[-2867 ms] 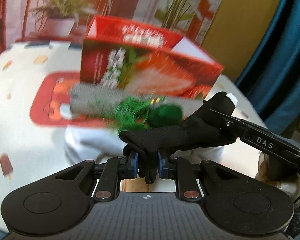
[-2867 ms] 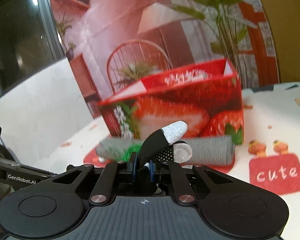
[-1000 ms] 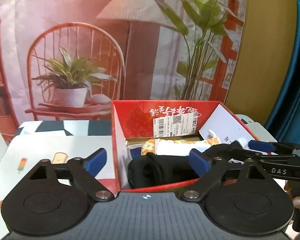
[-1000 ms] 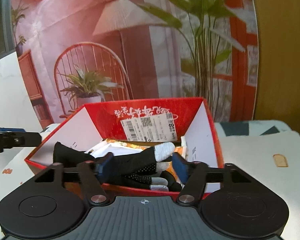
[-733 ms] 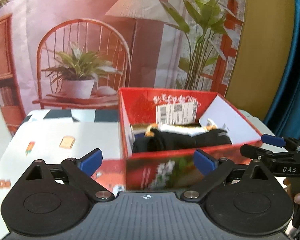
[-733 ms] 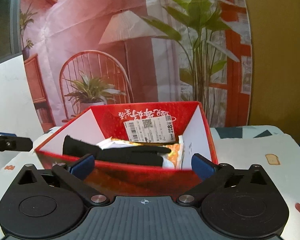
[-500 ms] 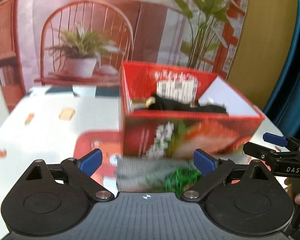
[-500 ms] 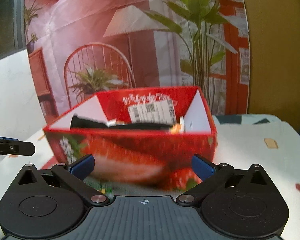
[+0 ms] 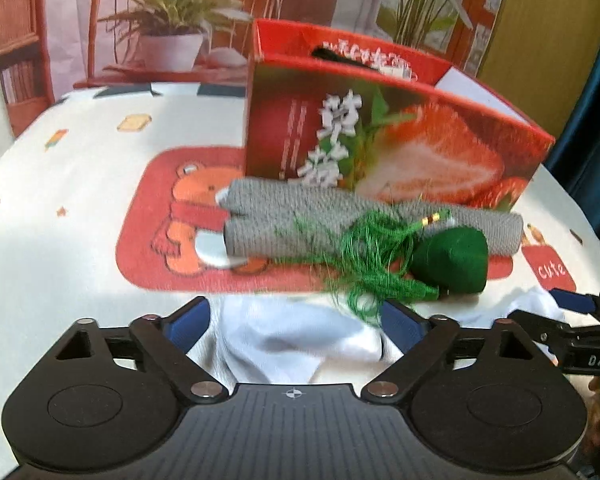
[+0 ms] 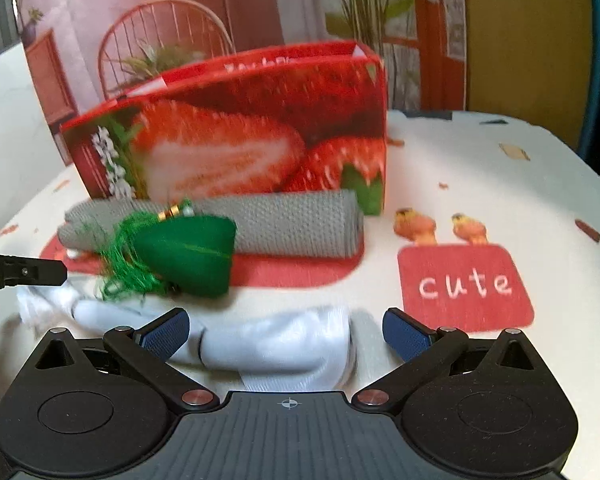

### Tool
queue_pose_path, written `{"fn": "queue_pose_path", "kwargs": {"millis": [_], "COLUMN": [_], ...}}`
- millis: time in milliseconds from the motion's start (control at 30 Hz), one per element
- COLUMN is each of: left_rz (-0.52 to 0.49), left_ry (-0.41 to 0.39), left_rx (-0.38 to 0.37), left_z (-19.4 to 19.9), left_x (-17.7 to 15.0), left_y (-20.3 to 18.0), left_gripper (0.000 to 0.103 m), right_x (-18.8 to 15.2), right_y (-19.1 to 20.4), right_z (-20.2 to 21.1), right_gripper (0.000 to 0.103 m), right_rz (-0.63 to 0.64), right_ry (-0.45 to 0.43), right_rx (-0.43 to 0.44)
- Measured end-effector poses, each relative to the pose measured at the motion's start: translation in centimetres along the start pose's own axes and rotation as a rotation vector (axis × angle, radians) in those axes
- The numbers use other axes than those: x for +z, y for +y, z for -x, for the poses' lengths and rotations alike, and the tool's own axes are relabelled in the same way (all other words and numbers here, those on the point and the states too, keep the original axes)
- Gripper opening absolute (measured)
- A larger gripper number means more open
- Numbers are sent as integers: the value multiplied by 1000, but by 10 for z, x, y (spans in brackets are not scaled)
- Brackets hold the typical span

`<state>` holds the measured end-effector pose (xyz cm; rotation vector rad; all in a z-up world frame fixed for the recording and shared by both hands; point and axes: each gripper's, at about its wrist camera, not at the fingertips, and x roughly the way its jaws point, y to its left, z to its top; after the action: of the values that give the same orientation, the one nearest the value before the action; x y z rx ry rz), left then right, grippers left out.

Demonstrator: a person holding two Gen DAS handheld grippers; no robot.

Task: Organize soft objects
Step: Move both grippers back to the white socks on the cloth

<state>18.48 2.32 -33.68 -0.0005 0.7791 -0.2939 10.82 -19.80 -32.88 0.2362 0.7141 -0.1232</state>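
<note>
Low in both wrist views, a crumpled white cloth (image 9: 300, 340) lies between wide-spread, empty fingers; the left gripper (image 9: 296, 322) and right gripper (image 10: 284, 330) each straddle one end; likely next is a pinch, best taken deep on a thick fold; above centre, a green tasselled pouch (image 10: 188, 256) rests against grey rolled fabric (image 10: 292, 224) before the red strawberry box (image 10: 236, 128).

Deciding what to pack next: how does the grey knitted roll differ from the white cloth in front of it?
The grey knitted roll is tightly rolled and lies against the red strawberry box; the white cloth is loose, crumpled, and sits nearer the grippers. The roll rests on the red mat, the cloth on the pale tablecloth. Both are soft and still outside the box.
</note>
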Motion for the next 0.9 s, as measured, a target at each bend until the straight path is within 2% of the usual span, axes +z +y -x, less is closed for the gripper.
{"fn": "queue_pose_path", "kwargs": {"millis": [67, 233, 300, 400, 467, 500, 567, 667, 900], "left_rz": [5, 31, 29, 17, 9, 7, 6, 10, 36], "left_ry": [18, 11, 14, 14, 14, 15, 15, 15, 8], "left_rx": [-2, -47, -60, -69, -75, -77, -78, -78, -73], "left_z": [-2, -1, -2, -2, -3, -2, -2, 0, 1], "left_x": [-4, -10, -12, -15, -16, -16, -17, -18, -18], "left_y": [1, 7, 5, 0, -3, -4, -5, -4, 2], "left_gripper": [75, 62, 51, 42, 37, 36, 35, 33, 33], "right_x": [-1, -4, -2, -1, -1, -1, 0, 2, 4], "right_y": [2, 8, 9, 11, 13, 15, 19, 23, 22], "right_z": [-2, -4, -4, -3, -3, -3, -3, -6, -15], "right_gripper": [100, 95, 90, 81, 70, 67, 54, 43, 42], "right_rz": [8, 33, 42, 55, 64, 74, 91, 104, 79], "right_ry": [13, 22, 23, 25, 25, 26, 28, 26, -5], "right_rx": [-6, 12, 18, 27, 39, 46, 61, 85, 116]}}
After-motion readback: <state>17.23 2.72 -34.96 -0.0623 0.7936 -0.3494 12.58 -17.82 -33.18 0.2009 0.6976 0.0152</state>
